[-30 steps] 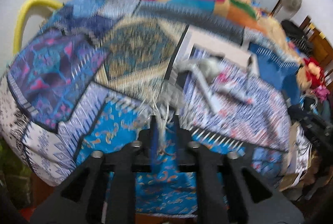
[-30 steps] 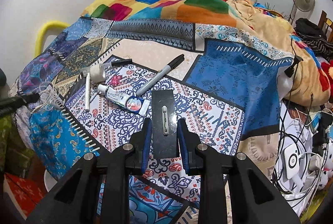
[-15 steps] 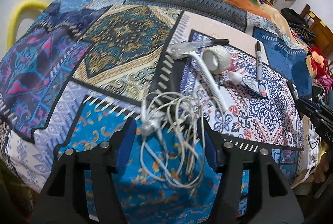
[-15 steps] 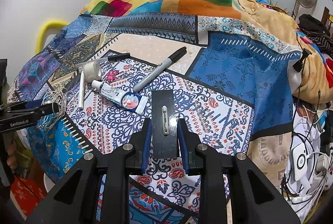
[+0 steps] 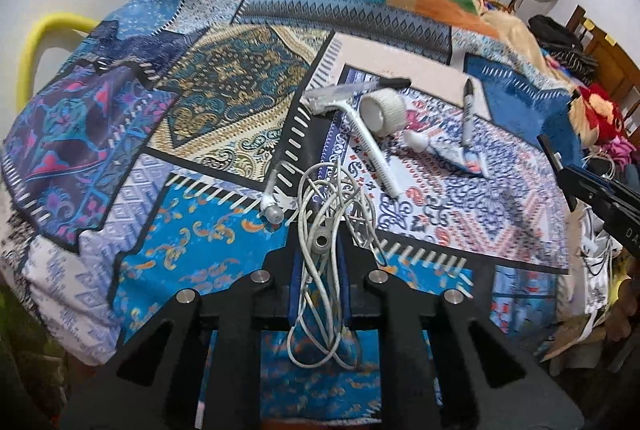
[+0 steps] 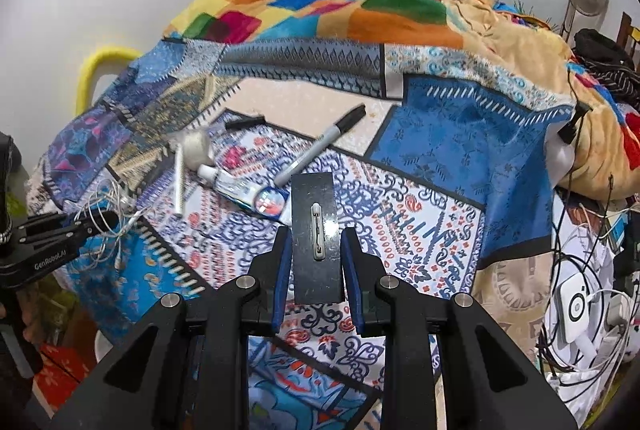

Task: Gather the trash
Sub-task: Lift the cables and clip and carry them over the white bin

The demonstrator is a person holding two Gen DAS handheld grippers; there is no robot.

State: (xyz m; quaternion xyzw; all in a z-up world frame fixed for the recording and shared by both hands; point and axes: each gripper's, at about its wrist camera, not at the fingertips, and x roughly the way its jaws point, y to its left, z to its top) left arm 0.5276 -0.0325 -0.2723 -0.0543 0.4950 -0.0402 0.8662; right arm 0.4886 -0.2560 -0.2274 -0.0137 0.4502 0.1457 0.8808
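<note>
A tangle of white earphone cable (image 5: 320, 230) lies at the near edge of the patchwork bed cover (image 5: 208, 242). My left gripper (image 5: 320, 246) has its jaws closing on the tangle, with the strands pinched between the blue pads and one earbud (image 5: 273, 215) free to the left. In the right wrist view the same left gripper (image 6: 106, 220) sits at the left edge with the cable (image 6: 120, 198). My right gripper (image 6: 316, 250) is shut on a black badge plate (image 6: 314, 214) with a pin on its back, above the cover.
On the cover lie a white razor (image 5: 362, 128), a white tape roll (image 5: 384, 110), a toothpaste tube (image 6: 244, 192), a grey marker (image 6: 320, 146) and a black pen (image 6: 245, 123). A yellow chair back (image 5: 36, 42) stands left. Chargers and cables (image 6: 576, 306) crowd the right.
Half a second ago the left jaws stood wide around the earphone tangle; now they have drawn in on it. The right gripper keeps the black plate and has not moved.
</note>
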